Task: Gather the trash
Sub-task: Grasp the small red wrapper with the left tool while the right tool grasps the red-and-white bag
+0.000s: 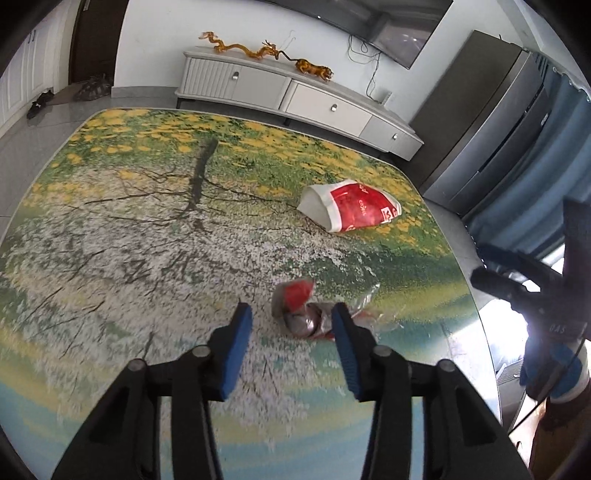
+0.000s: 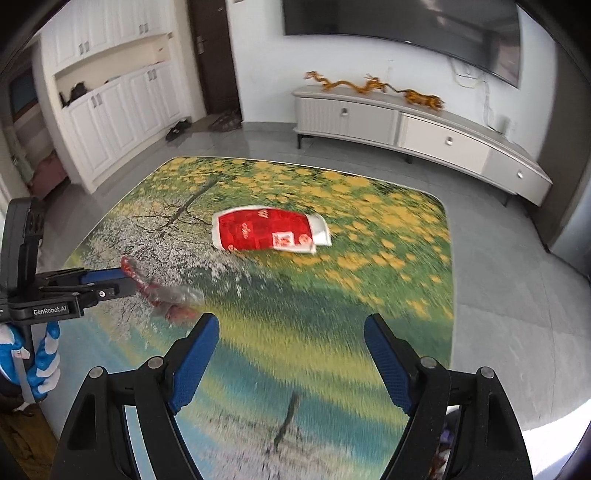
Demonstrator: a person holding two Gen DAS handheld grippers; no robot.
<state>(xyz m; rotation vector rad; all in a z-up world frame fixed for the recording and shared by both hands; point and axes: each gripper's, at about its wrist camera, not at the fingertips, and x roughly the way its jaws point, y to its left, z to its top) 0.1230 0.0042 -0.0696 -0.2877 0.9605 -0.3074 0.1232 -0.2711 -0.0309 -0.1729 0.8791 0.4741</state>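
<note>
A tabletop printed with a tree and yellow flowers fills the foreground. Behind it a low cabinet stands against the wall, carrying dragon figures (amber-coloured). A TV hangs above. Shoes lie by a dark door.

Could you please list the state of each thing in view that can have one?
Left claw: open, above the wrapper.
Right claw: wide open, empty.
Crumpled wrapper: lying on the table, not gripped.
Red paper cup: on its side, flattened.
Cabinet drawers: closed.
Television: off.
</note>
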